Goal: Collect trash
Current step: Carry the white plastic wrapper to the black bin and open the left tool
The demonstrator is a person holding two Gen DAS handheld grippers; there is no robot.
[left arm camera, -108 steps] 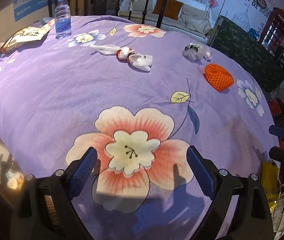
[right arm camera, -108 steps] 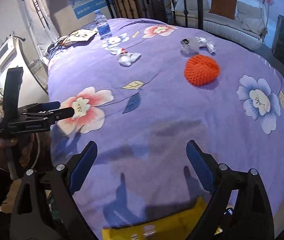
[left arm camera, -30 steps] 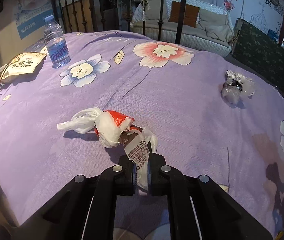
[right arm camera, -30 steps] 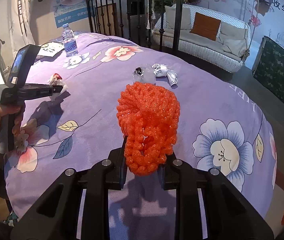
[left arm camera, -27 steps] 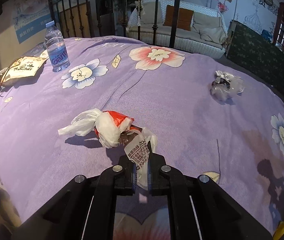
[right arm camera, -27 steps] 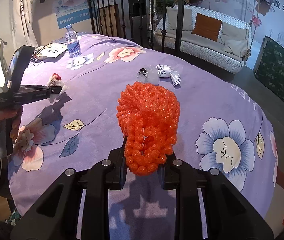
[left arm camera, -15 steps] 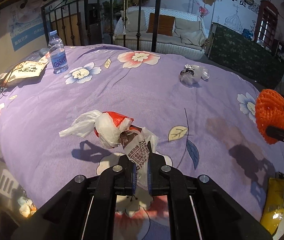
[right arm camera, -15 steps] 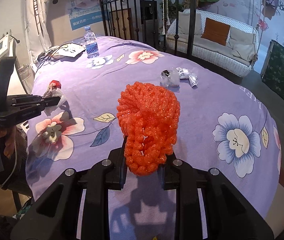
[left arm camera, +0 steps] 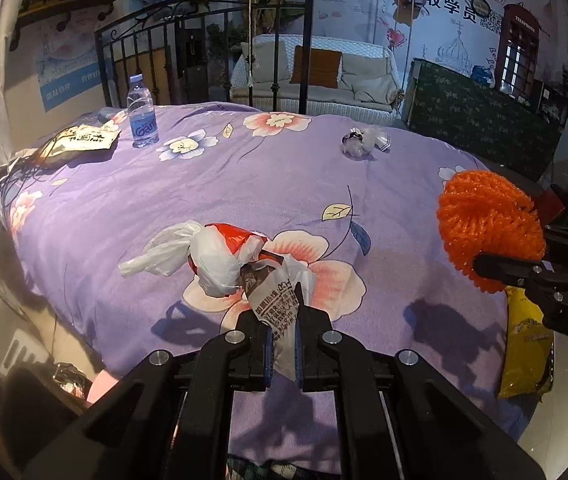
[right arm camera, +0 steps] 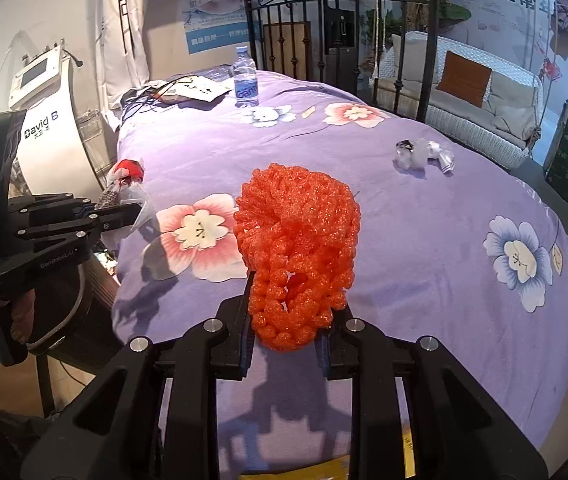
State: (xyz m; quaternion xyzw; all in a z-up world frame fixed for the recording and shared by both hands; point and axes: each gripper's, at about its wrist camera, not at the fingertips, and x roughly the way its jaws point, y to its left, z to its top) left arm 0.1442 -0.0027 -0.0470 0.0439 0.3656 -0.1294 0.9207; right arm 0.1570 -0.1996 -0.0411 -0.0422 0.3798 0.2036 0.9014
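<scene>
My left gripper (left arm camera: 284,336) is shut on a crumpled white and red plastic bag (left arm camera: 219,258) and holds it in the air above the purple flowered bed cover (left arm camera: 243,184). It also shows in the right wrist view (right arm camera: 123,184) at the left. My right gripper (right arm camera: 286,328) is shut on an orange foam net (right arm camera: 298,252) and holds it above the bed's near edge. The net also shows in the left wrist view (left arm camera: 488,228) at the right. A crumpled clear wrapper (left arm camera: 362,142) lies on the far side of the bed, also in the right wrist view (right arm camera: 422,156).
A water bottle (left arm camera: 141,112) stands at the far left of the bed beside a flat paper packet (left arm camera: 83,140). A yellow bag (left arm camera: 526,344) hangs by the bed's right edge. A black iron headboard (right arm camera: 344,28) is behind, a white machine (right arm camera: 47,128) at the left.
Both grippers have pulled back and risen from the bed with their loads. The bed looks farther away, and the yellow bag and the floor beside the bed show more.
</scene>
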